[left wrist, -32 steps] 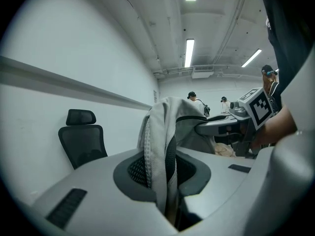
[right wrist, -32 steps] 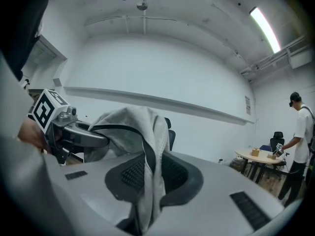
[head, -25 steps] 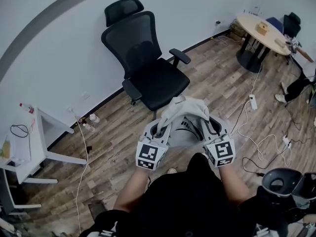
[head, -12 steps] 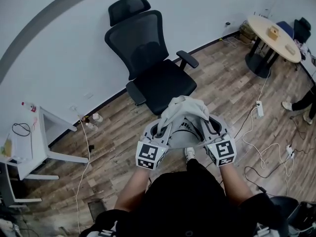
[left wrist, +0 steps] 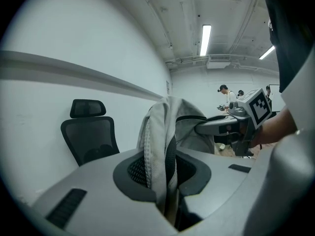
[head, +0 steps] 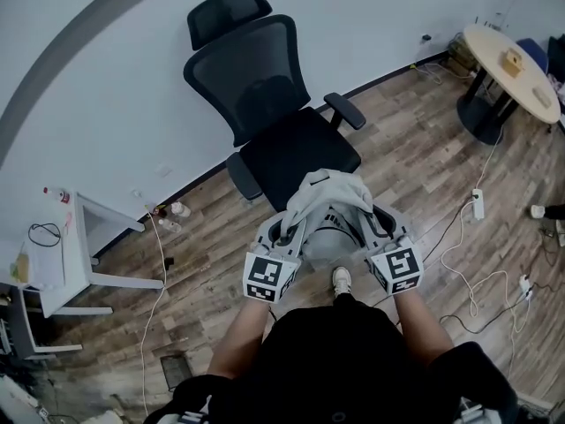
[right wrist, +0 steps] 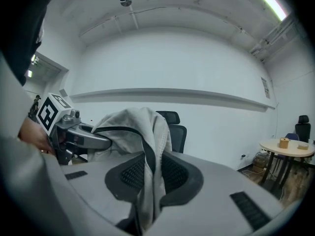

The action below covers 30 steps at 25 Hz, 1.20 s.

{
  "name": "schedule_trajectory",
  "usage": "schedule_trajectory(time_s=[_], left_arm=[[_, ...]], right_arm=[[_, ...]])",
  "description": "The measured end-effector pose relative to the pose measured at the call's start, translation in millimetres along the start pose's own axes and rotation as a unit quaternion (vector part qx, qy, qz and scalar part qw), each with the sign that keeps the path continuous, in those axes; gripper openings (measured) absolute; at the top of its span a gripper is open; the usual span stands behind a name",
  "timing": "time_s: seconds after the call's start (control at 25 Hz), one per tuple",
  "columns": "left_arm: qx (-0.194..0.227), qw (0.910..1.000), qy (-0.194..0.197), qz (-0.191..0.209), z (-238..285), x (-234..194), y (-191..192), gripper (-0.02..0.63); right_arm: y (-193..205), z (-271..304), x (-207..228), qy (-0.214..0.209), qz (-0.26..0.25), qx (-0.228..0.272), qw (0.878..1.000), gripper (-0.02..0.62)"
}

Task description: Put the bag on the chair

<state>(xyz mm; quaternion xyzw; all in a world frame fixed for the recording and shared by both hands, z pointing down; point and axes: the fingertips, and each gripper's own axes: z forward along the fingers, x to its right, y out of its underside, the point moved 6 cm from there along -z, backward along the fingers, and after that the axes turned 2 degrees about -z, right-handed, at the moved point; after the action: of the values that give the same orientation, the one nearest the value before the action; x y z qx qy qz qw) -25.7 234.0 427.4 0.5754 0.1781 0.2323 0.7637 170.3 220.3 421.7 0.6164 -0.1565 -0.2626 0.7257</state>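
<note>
A light grey fabric bag [head: 331, 203] with dark trim hangs between my two grippers, just in front of the black mesh office chair [head: 281, 129]. My left gripper [head: 290, 230] is shut on the bag's left edge; the cloth [left wrist: 160, 146] runs down between its jaws. My right gripper [head: 374, 226] is shut on the right edge, with the fabric [right wrist: 150, 161] pinched between its pads. The chair's seat [head: 300, 157] lies directly beyond the bag and carries nothing. The chair [left wrist: 91, 136] also shows behind the bag in the left gripper view, and its headrest [right wrist: 170, 117] in the right one.
A white wall [head: 106, 69] stands behind the chair. A small white table [head: 66, 263] is at the left with bottles [head: 172, 210] on the floor nearby. A round wooden table [head: 512, 69] is at the far right. Cables and a power strip [head: 478, 203] trail over the wood floor.
The chair has come closer and now sits straight ahead of the bag. Both grippers keep the same hold on the bag.
</note>
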Motion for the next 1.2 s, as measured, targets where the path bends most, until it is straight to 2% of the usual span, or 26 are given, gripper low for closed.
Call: schedule_trajectory(time_s=[0.6,0.84,1.2], left_arm=[[-0.024,0.9988,-0.041,-0.012,76.3,-15.2,-8.5,0.067],[-0.022,0.9979,-0.055,-0.026,91.9,-19.0,-9.6,0.068],[-0.037,0.9972,-0.061,-0.024,105.5,-30.5,-8.2,0.067]], right_arm=[[7.9,60.2,75.9,-0.066,-0.007,-0.007,0.998,0.069],[8.2,77.0,91.8,-0.088,-0.01,-0.002,0.996,0.069],[12.3,96.5,101.5,-0.103,0.005,-0.003,0.995,0.071]])
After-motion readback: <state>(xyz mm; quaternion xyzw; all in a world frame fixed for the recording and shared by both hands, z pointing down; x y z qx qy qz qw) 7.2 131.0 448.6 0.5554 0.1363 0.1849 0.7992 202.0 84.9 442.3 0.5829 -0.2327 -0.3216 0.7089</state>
